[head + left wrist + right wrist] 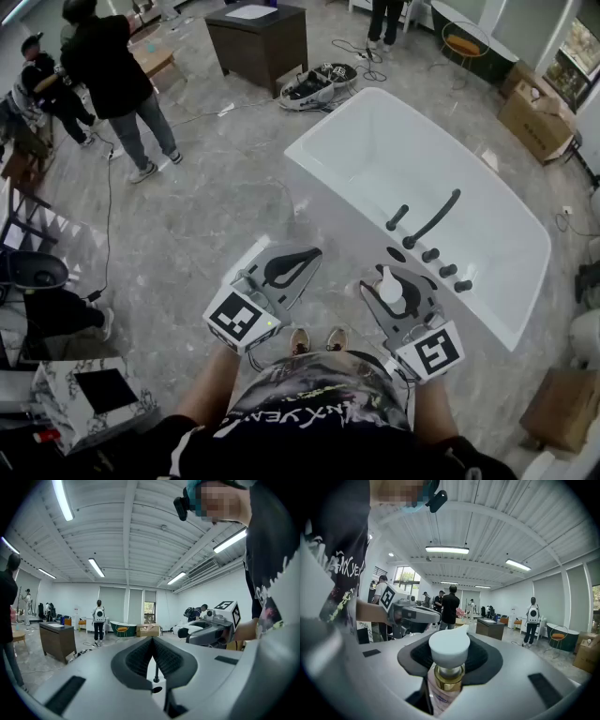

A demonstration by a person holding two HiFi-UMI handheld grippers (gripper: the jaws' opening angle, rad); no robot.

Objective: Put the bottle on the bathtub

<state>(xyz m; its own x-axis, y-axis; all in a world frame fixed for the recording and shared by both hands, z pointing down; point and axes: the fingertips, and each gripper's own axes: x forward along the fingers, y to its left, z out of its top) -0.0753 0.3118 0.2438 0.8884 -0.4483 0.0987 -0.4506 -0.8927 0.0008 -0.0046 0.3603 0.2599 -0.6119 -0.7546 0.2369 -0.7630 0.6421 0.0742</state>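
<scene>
right gripper view | bottle (448, 673) upright, pump up, gripped by right gripper (450, 656) fingers | left gripper (153, 644) fingers together

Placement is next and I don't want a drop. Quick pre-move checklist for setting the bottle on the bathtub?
1. Grip: ok. The right tongs are clamped on the bottle under its pump head.
2. Bottle upright: cannot tell from these angles.
3. Left tongs out of the way: ok. They are shut, empty and beside the right tongs.
4. Bottle over the bathtub rim: not ok. It is held in the air on the near side of the tub.
5. Landing spot: ok. Bare rim shows left of the faucet and knobs.
6. Bystanders: ok. The people stand well away from the tub.
</scene>
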